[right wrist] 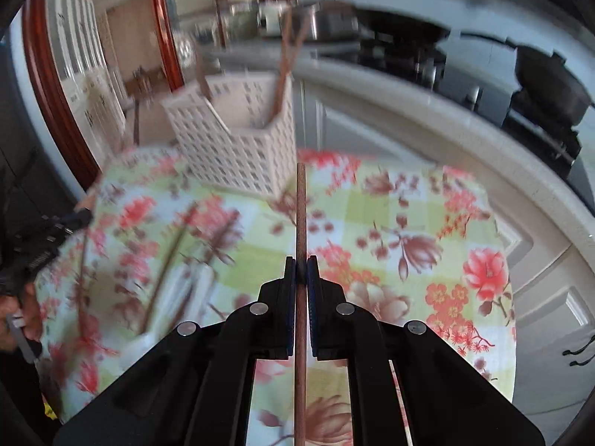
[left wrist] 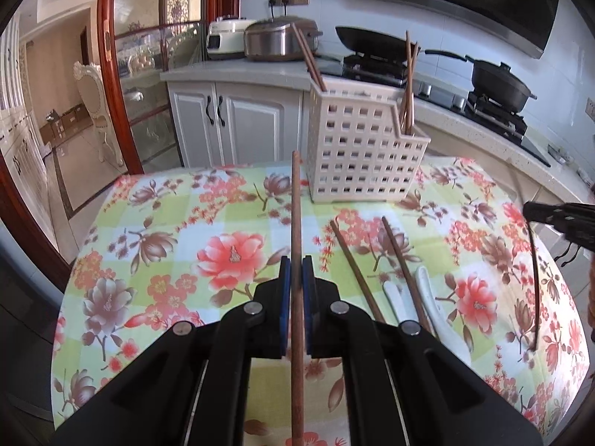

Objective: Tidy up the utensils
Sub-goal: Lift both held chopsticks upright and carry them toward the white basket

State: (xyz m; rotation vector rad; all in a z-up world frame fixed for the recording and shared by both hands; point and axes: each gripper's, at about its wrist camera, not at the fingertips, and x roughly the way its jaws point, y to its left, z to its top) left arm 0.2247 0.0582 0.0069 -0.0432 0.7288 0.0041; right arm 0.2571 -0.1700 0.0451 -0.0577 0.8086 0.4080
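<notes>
My left gripper (left wrist: 296,265) is shut on a brown wooden chopstick (left wrist: 296,223) that points forward above the floral table. My right gripper (right wrist: 301,265) is shut on another wooden chopstick (right wrist: 301,215), also held above the table. A white perforated utensil basket (left wrist: 357,145) stands at the far side of the table with chopsticks upright in it; it also shows in the blurred right wrist view (right wrist: 238,141). Two loose chopsticks (left wrist: 357,271) and two white spoons (left wrist: 427,297) lie on the table right of my left gripper. The right gripper shows at the right edge (left wrist: 565,219).
The table has a floral cloth (left wrist: 167,245). Behind it is a kitchen counter (left wrist: 238,70) with rice cookers (left wrist: 279,39), a stove with pans (left wrist: 498,81) and white cabinets. A thin dark chopstick (left wrist: 535,282) lies at the table's right side.
</notes>
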